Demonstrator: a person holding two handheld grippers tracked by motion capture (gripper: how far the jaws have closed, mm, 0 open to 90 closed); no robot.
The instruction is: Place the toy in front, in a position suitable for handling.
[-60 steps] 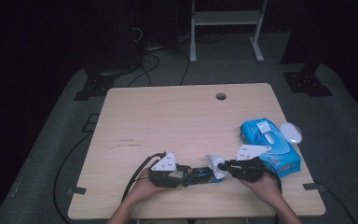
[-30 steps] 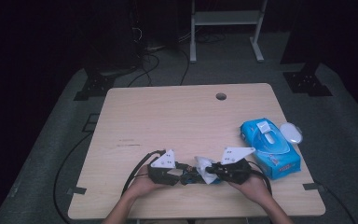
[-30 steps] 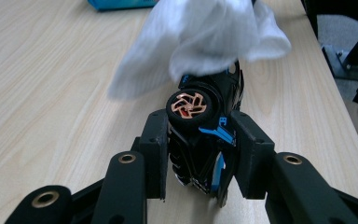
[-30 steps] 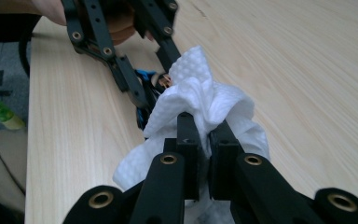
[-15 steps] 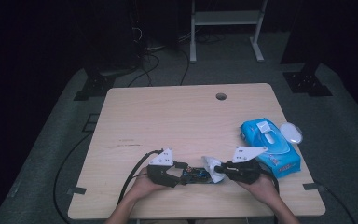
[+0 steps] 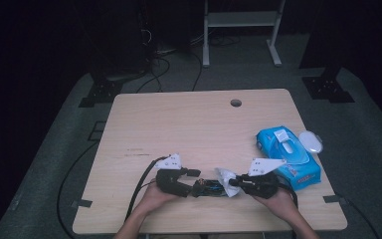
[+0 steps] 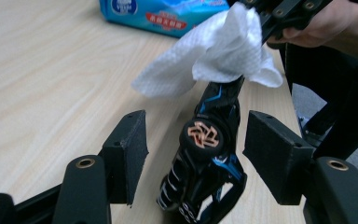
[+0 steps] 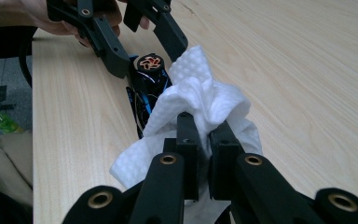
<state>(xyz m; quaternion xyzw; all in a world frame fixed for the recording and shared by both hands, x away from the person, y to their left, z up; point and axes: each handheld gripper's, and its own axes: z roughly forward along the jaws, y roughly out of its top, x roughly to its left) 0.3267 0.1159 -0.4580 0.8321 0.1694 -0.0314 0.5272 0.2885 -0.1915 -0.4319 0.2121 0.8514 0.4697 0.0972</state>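
The right gripper (image 8: 204,140) pinches a wipe (image 8: 200,105) on the toy car (image 7: 205,158), wiping not finished, while the left gripper (image 7: 193,154) has just been opening around it.

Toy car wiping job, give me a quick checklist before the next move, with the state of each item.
1. Right gripper shut on the white wipe: ok.
2. Wipe touching the toy car: ok.
3. Left gripper gripping the car: not ok; its fingers have just been opening and stand clear of the car between them.
4. Car resting on the table: ok.
5. Wipe pack clear of both grippers: ok.
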